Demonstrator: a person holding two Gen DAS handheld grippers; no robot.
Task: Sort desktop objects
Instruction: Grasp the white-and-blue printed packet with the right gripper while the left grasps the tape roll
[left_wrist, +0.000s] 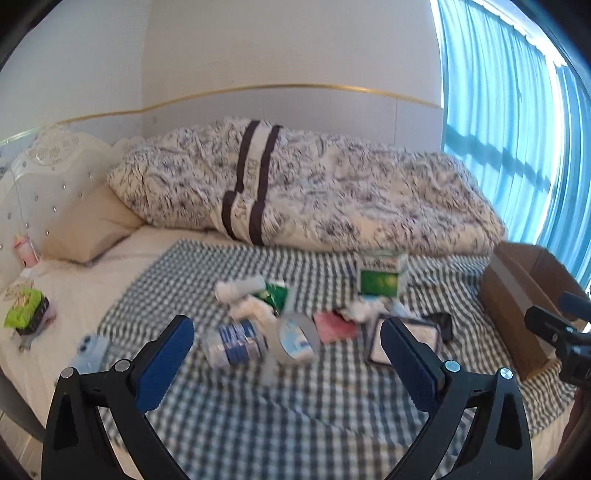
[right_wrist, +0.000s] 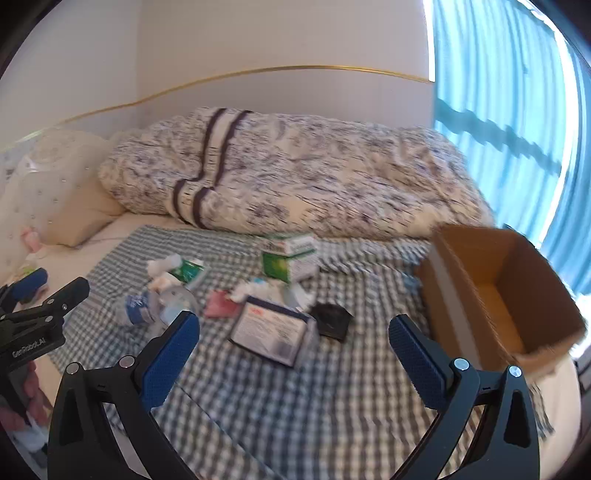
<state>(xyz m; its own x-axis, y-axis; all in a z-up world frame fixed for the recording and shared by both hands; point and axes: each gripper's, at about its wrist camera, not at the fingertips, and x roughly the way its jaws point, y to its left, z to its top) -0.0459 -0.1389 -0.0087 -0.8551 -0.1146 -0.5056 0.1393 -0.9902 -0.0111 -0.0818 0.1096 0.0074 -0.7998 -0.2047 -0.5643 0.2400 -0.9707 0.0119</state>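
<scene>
Both hand-held grippers hover above a bed covered by a grey-and-white checked cloth (right_wrist: 295, 387), each with its 2 blue-padded fingers spread wide and nothing between them: the left hand-held gripper (left_wrist: 286, 360) and the right hand-held gripper (right_wrist: 293, 352). The clutter lies in a loose cluster on the cloth: a crushed clear plastic bottle with a blue label (left_wrist: 234, 343), a roll of grey tape (left_wrist: 295, 338) just beside it, a green-and-white carton (left_wrist: 380, 275) standing farther back, a pink card (left_wrist: 332, 326), a flat dark-framed packet with a white printed label (right_wrist: 269, 328) and a small black pouch (right_wrist: 330, 317). An open brown cardboard box (right_wrist: 498, 295) sits at the cloth's right edge, its visible interior bare. A rumpled floral duvet (right_wrist: 295, 173) is heaped behind.
</scene>
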